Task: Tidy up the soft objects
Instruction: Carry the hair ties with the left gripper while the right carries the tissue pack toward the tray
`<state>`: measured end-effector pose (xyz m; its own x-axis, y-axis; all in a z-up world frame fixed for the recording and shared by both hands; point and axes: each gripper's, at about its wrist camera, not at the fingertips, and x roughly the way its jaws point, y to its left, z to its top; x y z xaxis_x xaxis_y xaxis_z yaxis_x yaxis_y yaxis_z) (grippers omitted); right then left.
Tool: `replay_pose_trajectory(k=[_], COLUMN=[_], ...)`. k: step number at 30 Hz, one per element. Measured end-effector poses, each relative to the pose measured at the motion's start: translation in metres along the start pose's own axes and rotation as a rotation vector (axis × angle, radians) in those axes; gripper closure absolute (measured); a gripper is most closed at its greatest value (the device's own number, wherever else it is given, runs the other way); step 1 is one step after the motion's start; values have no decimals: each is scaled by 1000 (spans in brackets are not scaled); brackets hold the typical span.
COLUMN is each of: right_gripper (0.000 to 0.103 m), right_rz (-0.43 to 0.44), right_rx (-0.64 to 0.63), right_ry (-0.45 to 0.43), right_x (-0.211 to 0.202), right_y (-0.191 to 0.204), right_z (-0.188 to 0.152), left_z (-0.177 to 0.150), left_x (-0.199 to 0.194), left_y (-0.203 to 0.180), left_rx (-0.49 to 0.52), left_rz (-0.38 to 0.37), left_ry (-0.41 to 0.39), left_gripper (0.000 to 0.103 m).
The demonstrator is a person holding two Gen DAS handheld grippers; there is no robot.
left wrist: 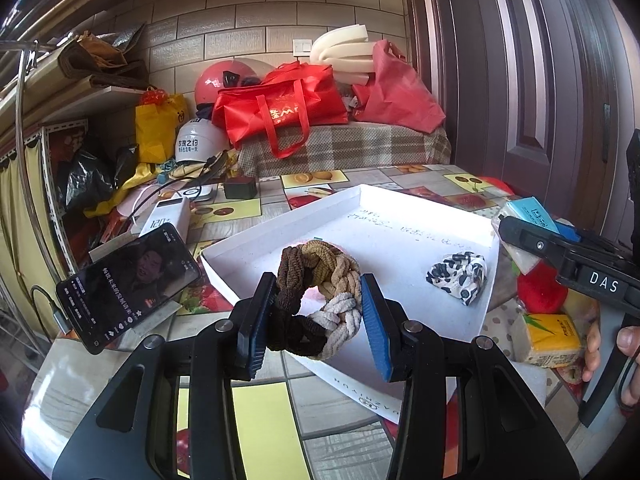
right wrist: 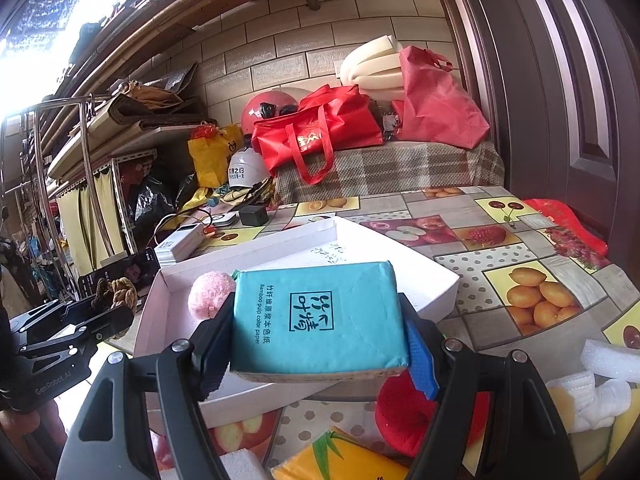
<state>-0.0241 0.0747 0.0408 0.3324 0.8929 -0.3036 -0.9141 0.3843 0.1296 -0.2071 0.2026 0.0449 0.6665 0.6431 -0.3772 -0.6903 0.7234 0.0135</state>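
Above the near edge of a shallow white cardboard tray [left wrist: 400, 216], the left gripper [left wrist: 316, 316] holds a braided hair tie [left wrist: 316, 300], a ring of twisted brown, tan and cream cords. Its jaws are closed partway, the blue pads pressing the ring from both sides. Inside the tray, to the right of the ring, lies a black-and-white spotted scrunchie [left wrist: 460, 276]. In the right wrist view a fluffy pink pom-pom [right wrist: 210, 294] sits in the tray near its left wall.

Over the tray's near right side, the right gripper [right wrist: 320, 344] holds a teal pack of tissues [right wrist: 320, 320] printed with "Bamboo pulp color paper". Its jaws are closed on the two short sides of the pack, which is lifted clear of the desk.

The tray rests on a desk [right wrist: 520, 240] covered with a fruit-patterned cloth. Right of the tray, on the desk, lie a yellow tissue pack [left wrist: 554, 338], a red plush item [right wrist: 416, 420] and a white soft toy [right wrist: 588, 400]. Left of the tray, a smartphone [left wrist: 128, 284] stands propped with its screen lit, and a white power bank [left wrist: 168, 218] lies behind it. Beyond the tray, a red tote bag [left wrist: 280, 108] rests on a plaid-covered surface, with a red helmet [left wrist: 214, 80] behind the bag.
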Motion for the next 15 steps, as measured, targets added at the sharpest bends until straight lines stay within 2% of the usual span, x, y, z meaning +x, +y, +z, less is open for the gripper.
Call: replay_pose_trajectory(k=[4, 10, 15], right_gripper=[30, 30, 30], right_rz=[3, 31, 49], right_rx=[-16, -60, -76], right_ry=[-2, 18, 45], right_x=[8, 24, 33], right_y=[7, 21, 26], right_z=[3, 7, 9], left_z=[10, 23, 26], left_x=[16, 48, 60], left_y=[-1, -7, -13], left_rx=[11, 33, 55], left_rz=[8, -24, -53], left_ry=[-30, 12, 44], left_gripper=[61, 61, 61])
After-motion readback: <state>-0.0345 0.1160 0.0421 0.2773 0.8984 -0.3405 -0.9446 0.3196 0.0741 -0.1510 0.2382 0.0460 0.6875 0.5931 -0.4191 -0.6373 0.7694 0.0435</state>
